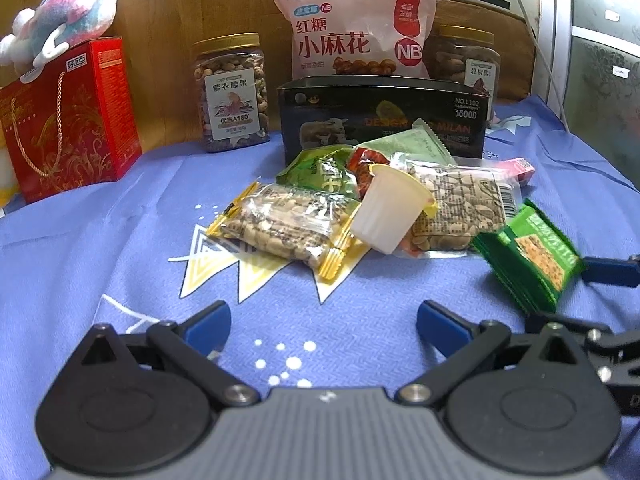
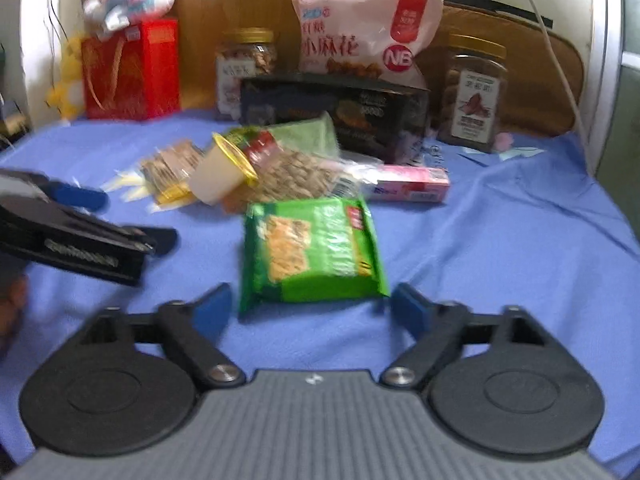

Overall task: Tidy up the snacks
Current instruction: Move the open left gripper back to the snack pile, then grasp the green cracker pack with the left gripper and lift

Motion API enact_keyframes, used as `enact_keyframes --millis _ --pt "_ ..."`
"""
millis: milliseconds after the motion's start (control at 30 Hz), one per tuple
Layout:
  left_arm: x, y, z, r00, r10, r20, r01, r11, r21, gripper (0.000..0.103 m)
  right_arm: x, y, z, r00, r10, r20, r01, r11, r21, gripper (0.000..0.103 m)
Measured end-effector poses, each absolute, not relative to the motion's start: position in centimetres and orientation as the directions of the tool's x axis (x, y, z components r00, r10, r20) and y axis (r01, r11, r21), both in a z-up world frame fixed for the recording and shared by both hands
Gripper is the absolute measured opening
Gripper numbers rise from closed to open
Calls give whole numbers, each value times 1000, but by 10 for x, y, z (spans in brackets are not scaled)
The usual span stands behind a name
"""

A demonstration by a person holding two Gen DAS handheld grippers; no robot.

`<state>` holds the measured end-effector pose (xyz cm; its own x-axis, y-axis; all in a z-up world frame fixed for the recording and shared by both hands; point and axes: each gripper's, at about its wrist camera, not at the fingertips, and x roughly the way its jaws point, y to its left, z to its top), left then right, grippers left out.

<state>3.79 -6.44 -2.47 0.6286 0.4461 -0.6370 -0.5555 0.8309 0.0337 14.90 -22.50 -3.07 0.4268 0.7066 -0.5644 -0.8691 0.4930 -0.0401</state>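
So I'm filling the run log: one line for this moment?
left claw: open, empty | right claw: around green cracker pack, grip unclear | black box: behind snack pile

My matt black plastic left gripper [image 1: 324,322] over a soft blue cloth [image 1: 120,220]; glossy film on the green cracker packet [image 2: 314,250], a smooth plastic jelly cup [image 1: 390,216], clear plastic nut jar [image 1: 231,94] with gold lid, fuzzy plush toy [image 1: 64,16]

Motion-blurred green cracker packet [image 2: 314,250], black box [image 1: 384,120] front partly behind the snack pile [image 1: 360,204]
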Motion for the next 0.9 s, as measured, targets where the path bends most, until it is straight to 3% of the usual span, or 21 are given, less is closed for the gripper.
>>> enact_keyframes --millis 100,267,500,600,767,833,867,900 --pt "31 -59 -22 652 422 -630 -550 835 -9 103 135 -223 -29 435 714 -548 -875 478 -72 59" --pt "-13 -35 -16 755 274 -596 -502 826 -256 96 103 -210 -28 367 754 -546 -918 390 -78 59" --pt "-40 -30 -10 791 136 -597 -423 826 -372 84 70 -183 -23 229 801 -554 -971 230 -70 68" --pt "-36 -30 -9 792 87 -605 -394 829 -396 78 73 -180 -21 242 796 -556 -969 228 -94 77" --pt "-23 -32 -11 775 76 -627 -386 843 -374 63 86 -174 -22 218 784 -581 -972 227 -58 77" --pt "-19 -33 -11 772 81 -630 -386 847 -364 55 84 -173 -23 200 793 -575 -976 212 -47 68" --pt "-19 -33 -11 772 75 -631 -382 849 -366 43 82 -173 -23 200 800 -566 -977 204 -57 63" --pt "-18 -32 -11 771 57 -634 -376 844 -381 42 79 -172 -22 197 806 -558 -979 191 -70 53"
